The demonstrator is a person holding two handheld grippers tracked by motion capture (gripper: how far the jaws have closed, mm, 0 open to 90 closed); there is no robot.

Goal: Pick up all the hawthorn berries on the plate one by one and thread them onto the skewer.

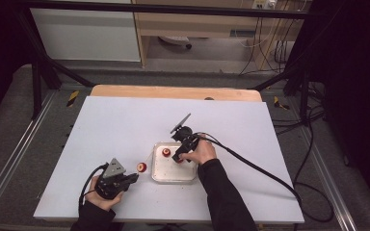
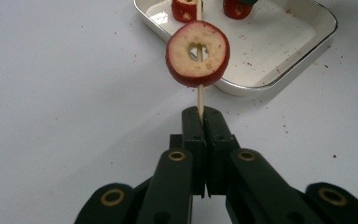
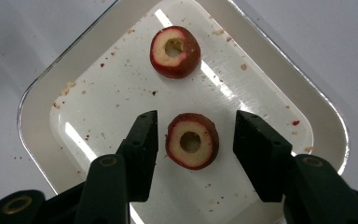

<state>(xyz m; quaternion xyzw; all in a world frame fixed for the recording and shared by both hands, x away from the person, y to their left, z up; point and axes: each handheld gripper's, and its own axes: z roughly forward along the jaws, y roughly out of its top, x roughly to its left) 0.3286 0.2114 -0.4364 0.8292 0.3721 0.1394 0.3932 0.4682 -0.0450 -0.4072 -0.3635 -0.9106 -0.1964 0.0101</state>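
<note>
Right tool over white tray – left tool holding skewer

Left tool (image 2: pixel 200 114) clamped on thin wooden skewer (image 2: pixel 199 93) carrying a red cored fruit slice (image 2: pixel 197 53); right tool (image 3: pixel 193 135) half-open, straddling second red cored slice (image 3: pixel 192 141) in white rectangular tray (image 3: pixel 37 107) – pads not touching.

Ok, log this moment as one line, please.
left claw: shut on skewer, one fruit ring threaded | right claw: open around ring in tray, not touching

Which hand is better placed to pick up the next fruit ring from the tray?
Right. The right tool has its jaws open around a fruit ring in the tray; the left tool is shut on the skewer.
</note>
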